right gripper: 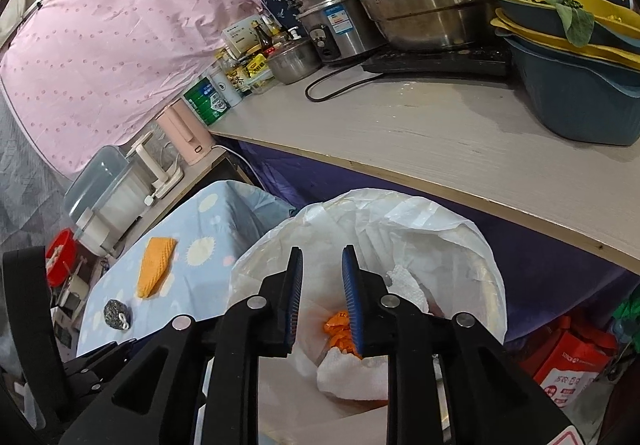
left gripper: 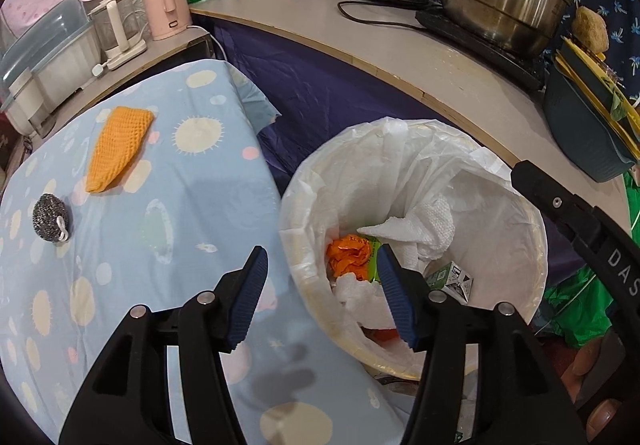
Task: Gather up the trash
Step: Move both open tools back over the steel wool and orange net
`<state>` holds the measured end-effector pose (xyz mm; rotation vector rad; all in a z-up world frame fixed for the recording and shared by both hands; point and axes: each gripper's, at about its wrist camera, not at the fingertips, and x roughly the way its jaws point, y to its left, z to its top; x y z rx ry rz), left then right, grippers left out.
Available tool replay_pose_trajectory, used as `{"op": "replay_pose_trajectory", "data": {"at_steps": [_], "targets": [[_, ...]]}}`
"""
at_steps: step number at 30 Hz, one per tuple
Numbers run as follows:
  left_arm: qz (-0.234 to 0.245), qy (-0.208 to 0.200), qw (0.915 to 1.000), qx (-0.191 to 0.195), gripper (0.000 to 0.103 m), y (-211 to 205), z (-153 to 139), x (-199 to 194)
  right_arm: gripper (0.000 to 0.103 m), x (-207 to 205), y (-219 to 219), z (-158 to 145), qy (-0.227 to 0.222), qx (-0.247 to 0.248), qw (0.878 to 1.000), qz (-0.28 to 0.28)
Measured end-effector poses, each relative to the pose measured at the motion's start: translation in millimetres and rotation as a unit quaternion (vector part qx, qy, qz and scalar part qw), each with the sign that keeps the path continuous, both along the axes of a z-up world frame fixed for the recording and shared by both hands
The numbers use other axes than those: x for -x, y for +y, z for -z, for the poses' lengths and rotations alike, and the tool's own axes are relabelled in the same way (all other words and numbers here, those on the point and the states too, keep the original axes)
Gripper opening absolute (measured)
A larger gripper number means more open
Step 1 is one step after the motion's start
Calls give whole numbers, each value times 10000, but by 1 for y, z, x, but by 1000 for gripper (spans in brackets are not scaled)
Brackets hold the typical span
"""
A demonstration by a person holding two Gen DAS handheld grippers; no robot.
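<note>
A round bin with a white plastic liner stands beside the blue patterned table. Inside lie a crumpled orange wrapper, white paper towels and a small carton. My left gripper is open and empty, straddling the bin's near rim. My right gripper is open and empty above the bin, over the orange wrapper and a paper towel. The right gripper's body shows at the right edge of the left wrist view.
On the table lie an orange knitted cloth and a steel wool scrubber. Behind is a counter with pots, a rice cooker, bottles and stacked basins. A pink kettle stands at the left.
</note>
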<state>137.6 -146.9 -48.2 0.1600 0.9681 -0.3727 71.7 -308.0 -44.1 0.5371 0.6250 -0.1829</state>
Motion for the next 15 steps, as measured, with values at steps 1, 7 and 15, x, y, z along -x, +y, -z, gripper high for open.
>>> {"op": "replay_pose_trajectory", "data": {"at_steps": [1,7,15], "targets": [[-30,-20,10000,24,57,4,-2,0,24,-1,3,-2,-9,10,10000,-29],[-224,-94,9996,116,59,33,-10,0,29,-7,31,-10,-31,87,9997,-216],[-689,-143,9972,243,70,88,-16,-6,41,-20,79,-17,-34,194,9982,-569]]}}
